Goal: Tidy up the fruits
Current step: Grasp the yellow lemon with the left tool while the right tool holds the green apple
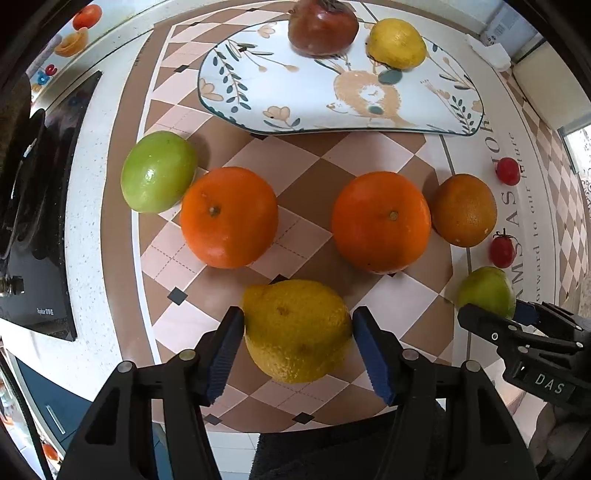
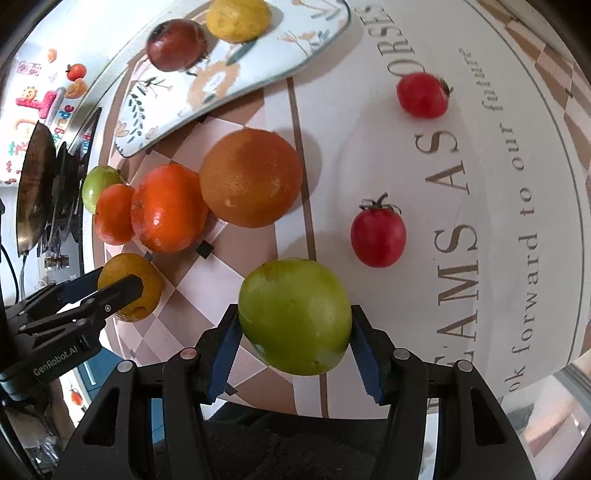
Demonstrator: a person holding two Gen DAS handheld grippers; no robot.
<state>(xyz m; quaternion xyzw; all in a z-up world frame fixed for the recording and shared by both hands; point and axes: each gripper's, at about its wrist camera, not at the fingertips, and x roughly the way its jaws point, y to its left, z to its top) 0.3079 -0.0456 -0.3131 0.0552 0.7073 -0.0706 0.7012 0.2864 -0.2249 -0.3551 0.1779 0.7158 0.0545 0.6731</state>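
Left gripper [image 1: 297, 328] pads flank yellow lemon [image 1: 297, 330], bottom centre of left view; firm grasp cannot be told. Right gripper [image 2: 293, 332] clenched on green fruit [image 2: 294, 316], lower centre of right view. Patterned plate [image 1: 295, 99] at top holds pomegranate [image 1: 322, 26], second lemon [image 1: 397, 43].

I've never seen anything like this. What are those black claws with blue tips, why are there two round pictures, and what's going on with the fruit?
There is no robot here: a person holds one two-finger tool in each hand, and each tool carries a wide-angle camera looking along its fingers. One picture comes from the left gripper, whose blue pads sit on either side of a yellow lemon. The other comes from the right gripper, closed around a green fruit. On the patterned mat lie two bright oranges, a duller orange, another green fruit and two small red tomatoes. The illustrated plate already holds a dark red fruit and a second lemon.
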